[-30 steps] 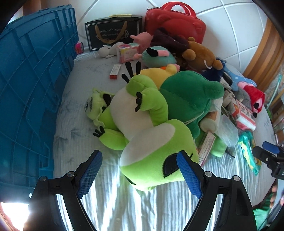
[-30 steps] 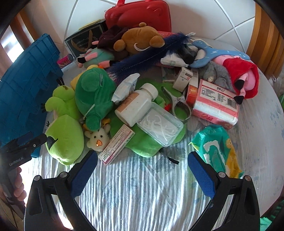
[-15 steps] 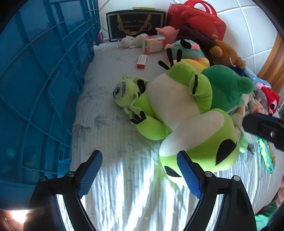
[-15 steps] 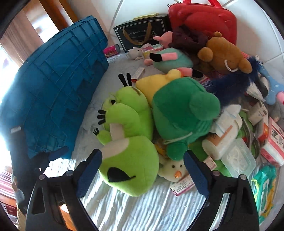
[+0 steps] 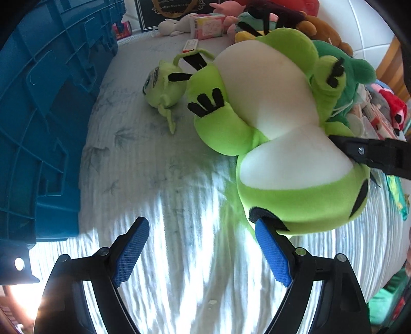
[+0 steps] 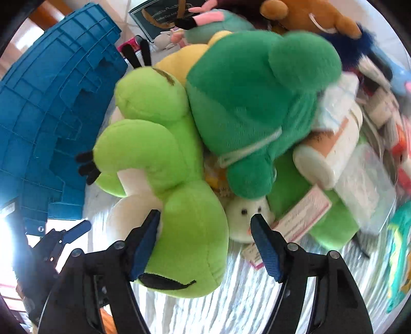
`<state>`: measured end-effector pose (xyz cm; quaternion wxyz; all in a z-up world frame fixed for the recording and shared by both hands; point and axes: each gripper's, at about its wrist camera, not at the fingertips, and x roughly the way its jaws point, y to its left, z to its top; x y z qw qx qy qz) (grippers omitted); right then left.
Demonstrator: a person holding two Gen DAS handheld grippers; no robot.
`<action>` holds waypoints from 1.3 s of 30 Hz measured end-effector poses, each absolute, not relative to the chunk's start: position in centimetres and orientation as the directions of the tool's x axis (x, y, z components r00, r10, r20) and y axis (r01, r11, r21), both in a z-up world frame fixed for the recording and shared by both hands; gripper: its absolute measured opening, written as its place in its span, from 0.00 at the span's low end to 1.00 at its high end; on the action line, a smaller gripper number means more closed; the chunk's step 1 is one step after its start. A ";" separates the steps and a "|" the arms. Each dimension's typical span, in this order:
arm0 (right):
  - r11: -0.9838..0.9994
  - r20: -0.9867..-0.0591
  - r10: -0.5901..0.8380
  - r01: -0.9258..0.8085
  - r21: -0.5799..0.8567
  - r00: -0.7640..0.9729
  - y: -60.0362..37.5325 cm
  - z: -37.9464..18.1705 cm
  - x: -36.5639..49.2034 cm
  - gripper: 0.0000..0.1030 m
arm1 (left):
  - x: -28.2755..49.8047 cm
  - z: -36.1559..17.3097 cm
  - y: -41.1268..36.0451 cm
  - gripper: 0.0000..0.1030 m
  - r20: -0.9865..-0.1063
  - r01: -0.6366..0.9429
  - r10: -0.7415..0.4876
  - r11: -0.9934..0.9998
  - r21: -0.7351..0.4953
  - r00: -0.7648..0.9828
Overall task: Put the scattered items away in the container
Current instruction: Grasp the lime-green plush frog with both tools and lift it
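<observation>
The right tongs are closing around the head of the lime-green frog plush: the head sits between the jaws, the left pad against its side, the right pad not yet touching and standing just in front of a small white chick toy. The left tongs stand open over bare bedspread, nothing between the jaws; the right pad's tip touches or nearly touches the underside of the frog's head.

The frog lies on its back, white belly up, head toward the near edge of the bed. To its left runs a clear strip of bedspread up to the wall of the blue crate, the container, which stands along the left side. The near edge of the bed falls away just below the left tongs.

Pressed against the frog's far side is a dark green plush, with a yellow plush behind it. A small one-eyed green monster toy lies in the open strip beside the frog's arm. Right of the green plush sit a white bottle, a clear plastic box and a pink-edged card packet, crowded together. A brown plush and a black gift bag stand at the back.
</observation>
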<state>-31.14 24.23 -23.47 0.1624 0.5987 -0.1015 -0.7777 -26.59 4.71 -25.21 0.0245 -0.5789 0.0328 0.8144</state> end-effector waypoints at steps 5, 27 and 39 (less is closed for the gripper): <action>-0.900 -0.879 -0.435 0.094 0.425 -0.195 24.9 -24.2 -28.7 0.69 | -27.6 -23.9 3.9 0.83 -0.927 -0.038 -0.012 -0.999 0.029 -0.374; -0.932 -0.916 -0.176 -0.240 0.273 -0.360 40.6 -21.4 -18.1 0.69 | -26.3 -19.4 20.1 0.83 -0.869 -0.465 0.221 -0.885 0.012 -0.443; -0.946 -0.870 -0.317 0.185 0.265 -0.378 40.7 -19.1 -23.5 0.85 | -21.1 -17.4 18.2 0.86 -0.852 -0.109 0.099 -0.993 -0.049 -0.514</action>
